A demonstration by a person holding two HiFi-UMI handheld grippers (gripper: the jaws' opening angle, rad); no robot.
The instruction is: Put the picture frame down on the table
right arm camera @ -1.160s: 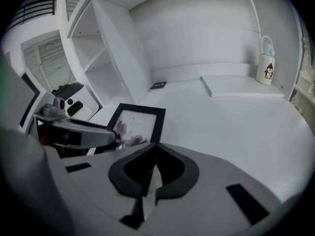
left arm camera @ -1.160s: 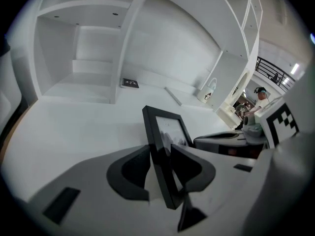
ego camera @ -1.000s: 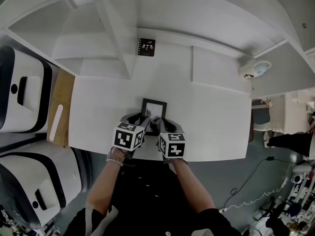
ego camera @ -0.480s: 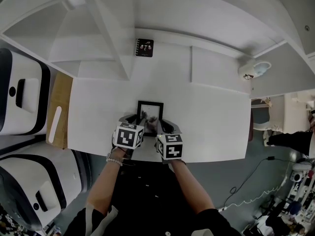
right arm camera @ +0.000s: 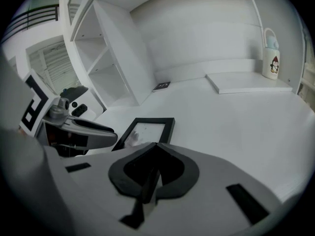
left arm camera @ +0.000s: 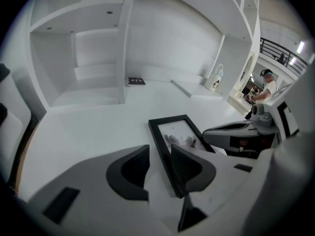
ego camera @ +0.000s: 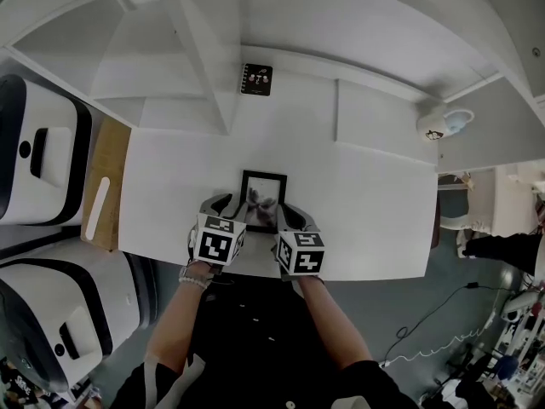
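A black picture frame (ego camera: pixel 262 196) lies near the front edge of the white table (ego camera: pixel 366 211), its glass facing up. In the right gripper view the right gripper (right arm camera: pixel 153 161) is shut on the frame's near edge, and the frame (right arm camera: pixel 147 129) stretches away from the jaws. In the left gripper view the left gripper (left arm camera: pixel 160 159) is open. The frame's long left side (left arm camera: pixel 162 151) runs between its jaws, against the right one, with a gap to the left one. In the head view the left gripper (ego camera: pixel 238 210) and right gripper (ego camera: pixel 278 218) flank the frame's near end.
A small black spiral notebook (ego camera: pixel 256 80) lies at the back by the white shelving (ego camera: pixel 170 66). A penguin-printed jug (ego camera: pixel 438 124) stands at the back right beside a flat white slab (right arm camera: pixel 251 82). A wooden side surface (ego camera: pixel 104 186) and white machines (ego camera: pixel 38 152) sit left.
Both grippers and the frame have drifted slightly toward the table's front edge. The frame stays between them.
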